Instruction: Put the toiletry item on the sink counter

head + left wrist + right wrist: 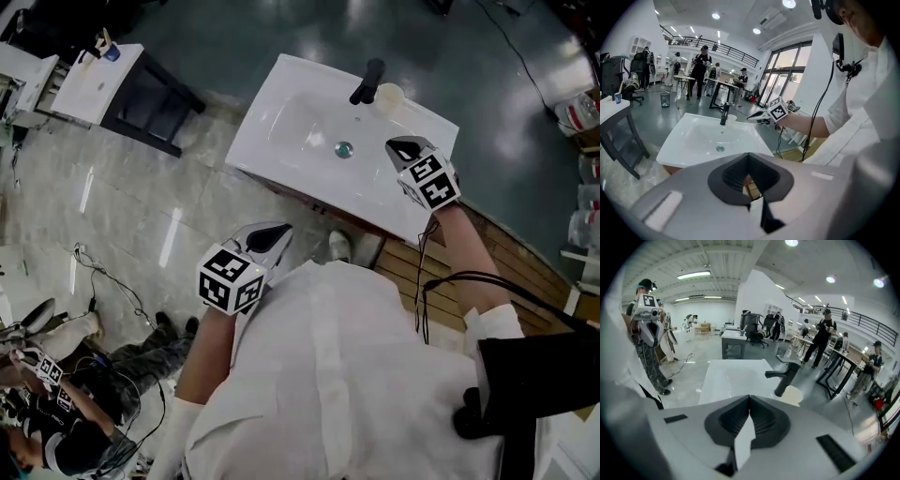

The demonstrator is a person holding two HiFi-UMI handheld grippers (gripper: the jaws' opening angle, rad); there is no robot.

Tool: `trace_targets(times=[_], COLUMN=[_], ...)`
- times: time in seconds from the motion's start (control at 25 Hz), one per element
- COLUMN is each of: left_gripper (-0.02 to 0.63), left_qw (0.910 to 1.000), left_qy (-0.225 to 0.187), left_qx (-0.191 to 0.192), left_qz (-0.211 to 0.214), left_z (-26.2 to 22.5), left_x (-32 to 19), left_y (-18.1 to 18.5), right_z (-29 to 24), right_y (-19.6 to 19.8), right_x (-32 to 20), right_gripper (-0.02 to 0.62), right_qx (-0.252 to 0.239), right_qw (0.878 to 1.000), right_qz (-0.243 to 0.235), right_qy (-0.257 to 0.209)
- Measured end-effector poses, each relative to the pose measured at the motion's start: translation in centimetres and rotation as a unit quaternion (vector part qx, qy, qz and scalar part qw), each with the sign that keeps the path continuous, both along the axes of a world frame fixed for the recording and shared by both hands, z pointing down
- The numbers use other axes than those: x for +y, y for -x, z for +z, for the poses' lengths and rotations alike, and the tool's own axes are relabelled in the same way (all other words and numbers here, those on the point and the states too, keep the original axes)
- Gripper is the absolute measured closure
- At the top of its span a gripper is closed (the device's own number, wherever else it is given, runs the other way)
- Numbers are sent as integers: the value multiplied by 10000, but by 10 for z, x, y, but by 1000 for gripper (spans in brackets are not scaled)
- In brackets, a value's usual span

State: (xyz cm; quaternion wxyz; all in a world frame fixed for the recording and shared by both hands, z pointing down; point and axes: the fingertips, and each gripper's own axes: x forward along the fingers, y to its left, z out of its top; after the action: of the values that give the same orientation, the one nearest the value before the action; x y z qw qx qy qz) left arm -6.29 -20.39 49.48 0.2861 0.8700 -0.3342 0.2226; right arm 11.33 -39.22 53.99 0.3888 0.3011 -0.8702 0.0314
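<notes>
With the right gripper (398, 145) and left gripper (279, 232) both closed and empty, a stray swing could knock the pale toiletry item (389, 94), seemingly a cup, off the sink counter (272, 103).

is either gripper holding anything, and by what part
Nothing is held: the left gripper and right gripper are both shut and empty; the cream item sits beside the faucet.

Open lab hall: freestanding sink counter (264, 120) on glossy floor (234, 28), mezzanine railing (731, 50), table (732, 337), loose cables (103, 275), people (820, 341) around.
</notes>
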Motion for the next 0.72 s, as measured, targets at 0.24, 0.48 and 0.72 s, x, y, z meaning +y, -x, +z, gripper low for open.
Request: trace_targets(times=[0.24, 0.48, 0.72], left_gripper=[600, 600, 600], left_qw=[9995, 9985, 9962], left_qy=[-73, -75, -204], left_qx=[98, 54, 82], left_qz=[282, 547, 842], left_z=[-1, -1, -4], left_x=[34, 75, 101], left_y=[16, 35, 42], right_z=[-1, -5, -11], right_y=[44, 82, 106], right_x=[90, 176, 234], right_gripper=[589, 589, 590], right_qx=[-420, -808, -967], right_qw=[9984, 9948, 9934], right_qz=[153, 261, 343], right_qy=[339, 555, 520])
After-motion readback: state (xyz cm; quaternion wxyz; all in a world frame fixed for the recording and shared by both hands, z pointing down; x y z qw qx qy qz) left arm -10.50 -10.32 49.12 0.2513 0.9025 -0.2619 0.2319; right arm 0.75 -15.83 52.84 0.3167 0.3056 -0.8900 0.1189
